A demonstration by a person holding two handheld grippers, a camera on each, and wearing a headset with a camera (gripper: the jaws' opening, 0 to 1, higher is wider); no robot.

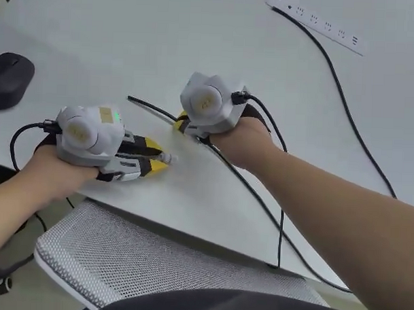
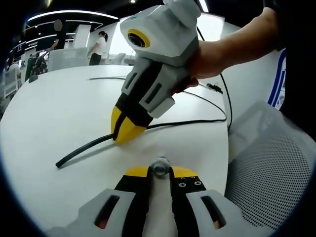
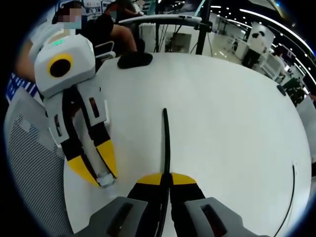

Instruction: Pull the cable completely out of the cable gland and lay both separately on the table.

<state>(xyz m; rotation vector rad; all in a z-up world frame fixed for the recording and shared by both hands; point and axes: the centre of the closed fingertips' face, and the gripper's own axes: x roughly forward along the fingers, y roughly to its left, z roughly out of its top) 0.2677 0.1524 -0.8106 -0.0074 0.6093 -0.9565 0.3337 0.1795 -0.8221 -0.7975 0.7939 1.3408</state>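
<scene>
Two grippers are held over one white bench point(image 1: 198, 32), each in a person's hand. One cable gland and one thin black cable are counted between them, and the two are apart, with bare bench between.

The left gripper point(image 1: 156, 156) is placed near the front edge of the bench. Its fingers point(image 2: 138, 172) are closed on the cable gland point(image 1: 168, 157), a small grey piece that is seen poking out just past the yellow tips. The gland's long axis is lined up with the fingers and is pointed toward the right gripper. Whether the gland touches the bench cannot be told.

The right gripper point(image 1: 181, 123) is held near the left one, a little farther in. Its fingers point(image 3: 183, 178) are clamped on the cable point(image 1: 151, 107). A short free length of the cable is laid flat on the bench beyond the tips. In the head view its end is pointed up and to the left, away from the person. Behind the gripper the same cable is run the opposite way, down and to the right, past the bench's front edge.

One white power strip point(image 1: 314, 21) is seen at the far right of the bench, with a second black lead point(image 1: 345, 98) trailing from it. One dark rounded object point(image 1: 9, 80) is set at the far left. One grey mesh chair point(image 1: 142, 261) is seen below the bench edge.
</scene>
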